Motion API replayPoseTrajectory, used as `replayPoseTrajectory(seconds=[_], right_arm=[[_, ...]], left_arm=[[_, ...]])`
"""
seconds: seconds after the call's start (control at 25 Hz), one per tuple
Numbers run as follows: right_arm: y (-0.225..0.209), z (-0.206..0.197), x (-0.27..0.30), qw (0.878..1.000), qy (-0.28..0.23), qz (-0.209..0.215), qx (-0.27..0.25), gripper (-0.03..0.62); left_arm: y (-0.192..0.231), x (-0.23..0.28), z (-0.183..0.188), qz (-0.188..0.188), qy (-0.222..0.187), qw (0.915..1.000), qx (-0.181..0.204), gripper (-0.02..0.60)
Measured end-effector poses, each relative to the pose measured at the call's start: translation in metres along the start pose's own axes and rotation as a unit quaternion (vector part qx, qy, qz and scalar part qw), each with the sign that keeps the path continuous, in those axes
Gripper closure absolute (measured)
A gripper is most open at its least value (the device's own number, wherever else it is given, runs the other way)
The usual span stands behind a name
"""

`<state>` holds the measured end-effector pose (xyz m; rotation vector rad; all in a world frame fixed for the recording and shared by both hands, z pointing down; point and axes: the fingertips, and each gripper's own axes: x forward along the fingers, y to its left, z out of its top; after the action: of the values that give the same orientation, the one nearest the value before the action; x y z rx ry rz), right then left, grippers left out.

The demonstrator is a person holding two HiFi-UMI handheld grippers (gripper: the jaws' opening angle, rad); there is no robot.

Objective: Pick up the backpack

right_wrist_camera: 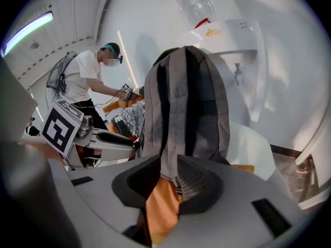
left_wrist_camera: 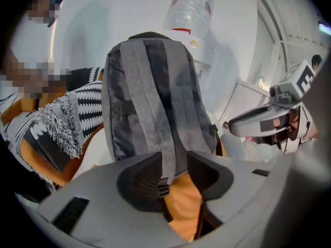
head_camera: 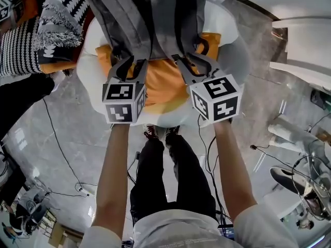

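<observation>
A grey backpack (head_camera: 155, 19) (left_wrist_camera: 150, 97) (right_wrist_camera: 186, 107) stands upright on an orange cushion (head_camera: 165, 81), its shoulder straps facing me. My left gripper (head_camera: 129, 66) (left_wrist_camera: 173, 174) is at the lower end of the left strap (left_wrist_camera: 168, 159), which runs down between the open jaws, with a gap beside the right pad. At the right strap (right_wrist_camera: 168, 164), my right gripper (head_camera: 194, 61) (right_wrist_camera: 168, 177) stands open more narrowly, with the strap and its buckle between the pads. Each gripper shows at the edge of the other's view.
The cushion lies on a white rounded seat (head_camera: 227, 40). A black-and-white fringed throw (head_camera: 62, 19) lies to the left. A water dispenser (right_wrist_camera: 222, 40) stands behind the backpack. A person (right_wrist_camera: 93, 81) stands at the back. Cables (head_camera: 207, 154) cross the marble floor; white furniture (head_camera: 305, 45) is at right.
</observation>
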<state>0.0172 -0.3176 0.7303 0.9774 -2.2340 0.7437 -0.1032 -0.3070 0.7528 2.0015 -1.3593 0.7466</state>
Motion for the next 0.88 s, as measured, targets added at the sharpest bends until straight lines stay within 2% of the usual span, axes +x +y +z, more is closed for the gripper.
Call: replayPoseTrajectory(seconds=[0.16,0.28,0.48,0.68,0.88], right_arm=[[-0.005,-0.008,0.016,1.000,0.002,0.006,0.003,0.503],[-0.006,-0.012,0.032,1.000,0.007,0.008,0.005,0.468],[-0.007,-0.016,0.053,1.000,0.020,0.005,0.006,0.411],[-0.014,-0.022,0.063,1.000,0.020,-0.006,0.003,0.401],[-0.019,-0.025,0.076,1.000,0.026,-0.014,-0.003,0.401]], left_arm=[[0.007,0.014,-0.009,0.005,0.004,1.0000,0.004,0.399],[0.021,0.032,-0.016,0.007,-0.020,0.9994,0.028,0.380],[0.027,0.037,-0.019,0.004,0.006,1.0000,0.003,0.341],[0.027,0.043,-0.011,0.005,-0.020,0.9998,0.005,0.333],[0.032,0.053,-0.011,-0.002,-0.027,0.9994,0.019,0.328]])
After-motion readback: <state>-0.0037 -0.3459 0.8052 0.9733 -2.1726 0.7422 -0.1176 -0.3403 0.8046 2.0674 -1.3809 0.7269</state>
